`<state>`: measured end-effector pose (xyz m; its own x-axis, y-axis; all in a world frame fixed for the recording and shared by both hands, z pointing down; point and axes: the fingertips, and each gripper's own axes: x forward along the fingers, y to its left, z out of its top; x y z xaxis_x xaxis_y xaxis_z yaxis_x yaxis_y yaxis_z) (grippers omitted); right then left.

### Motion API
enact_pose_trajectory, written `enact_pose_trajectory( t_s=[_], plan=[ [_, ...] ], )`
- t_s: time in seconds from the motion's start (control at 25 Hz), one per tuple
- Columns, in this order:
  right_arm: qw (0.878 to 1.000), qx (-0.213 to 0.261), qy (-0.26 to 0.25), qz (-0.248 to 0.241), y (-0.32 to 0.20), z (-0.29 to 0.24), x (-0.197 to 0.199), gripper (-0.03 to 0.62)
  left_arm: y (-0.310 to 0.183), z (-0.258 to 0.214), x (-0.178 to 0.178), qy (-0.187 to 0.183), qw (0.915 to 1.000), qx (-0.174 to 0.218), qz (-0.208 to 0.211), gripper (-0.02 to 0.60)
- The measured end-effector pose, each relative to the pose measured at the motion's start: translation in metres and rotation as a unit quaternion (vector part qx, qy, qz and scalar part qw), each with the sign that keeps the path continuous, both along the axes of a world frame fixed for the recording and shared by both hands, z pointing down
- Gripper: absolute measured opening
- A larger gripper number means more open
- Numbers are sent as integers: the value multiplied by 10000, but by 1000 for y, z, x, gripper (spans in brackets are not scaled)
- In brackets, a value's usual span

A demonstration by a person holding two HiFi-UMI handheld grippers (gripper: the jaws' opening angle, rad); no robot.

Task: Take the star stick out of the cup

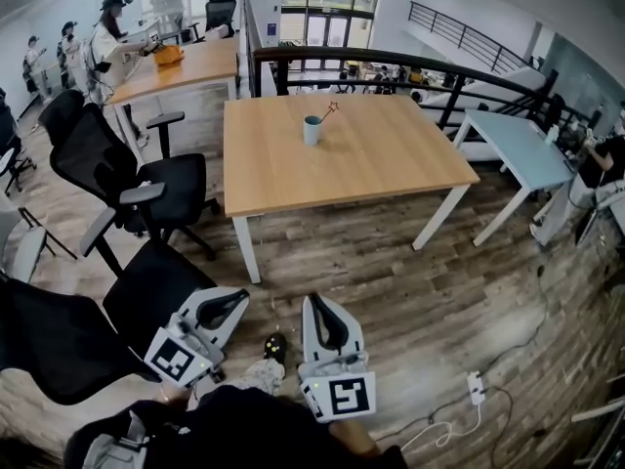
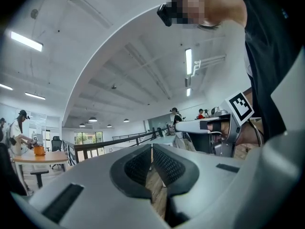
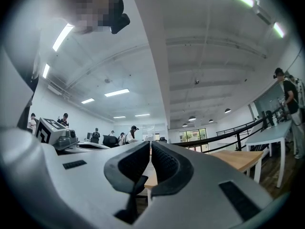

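The cup (image 1: 312, 130) is pale blue, the table (image 1: 410, 159) tan, the chairs (image 1: 98, 164) black.

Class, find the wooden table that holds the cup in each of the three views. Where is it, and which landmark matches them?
Head view: the wooden table is upper centre, the cup on it.
Left gripper view: not in it; the wooden top at far left is another table.
Right gripper view: its top shows just right of the fingers.
Shared landmark: the black railing behind.

From the head we look steeply down, the light wooden square bench (image 1: 342, 154) far beyond both jaws; both gripper views tilt ceilingward, sharing the black railing (image 2: 115, 142).
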<state>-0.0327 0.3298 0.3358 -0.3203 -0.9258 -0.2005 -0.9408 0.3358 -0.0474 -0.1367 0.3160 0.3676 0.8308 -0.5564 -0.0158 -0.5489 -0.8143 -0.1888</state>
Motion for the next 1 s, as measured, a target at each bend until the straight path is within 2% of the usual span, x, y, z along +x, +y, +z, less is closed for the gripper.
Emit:
enact_pose_trajectory(
  t_s=[0.36,0.64,1.0],
  plan=[
    [10000,54,11,78,-62,-8,19,23,-70,-4,25,214,9997,-23,129,23],
    [9999,33,20,112,-106,-10,31,23,-118,-11,42,211,9995,4,238,23],
    [9998,-33,87,-164,-165,-14,17,23,-170,-15,40,214,9995,-47,247,23]
  ],
)
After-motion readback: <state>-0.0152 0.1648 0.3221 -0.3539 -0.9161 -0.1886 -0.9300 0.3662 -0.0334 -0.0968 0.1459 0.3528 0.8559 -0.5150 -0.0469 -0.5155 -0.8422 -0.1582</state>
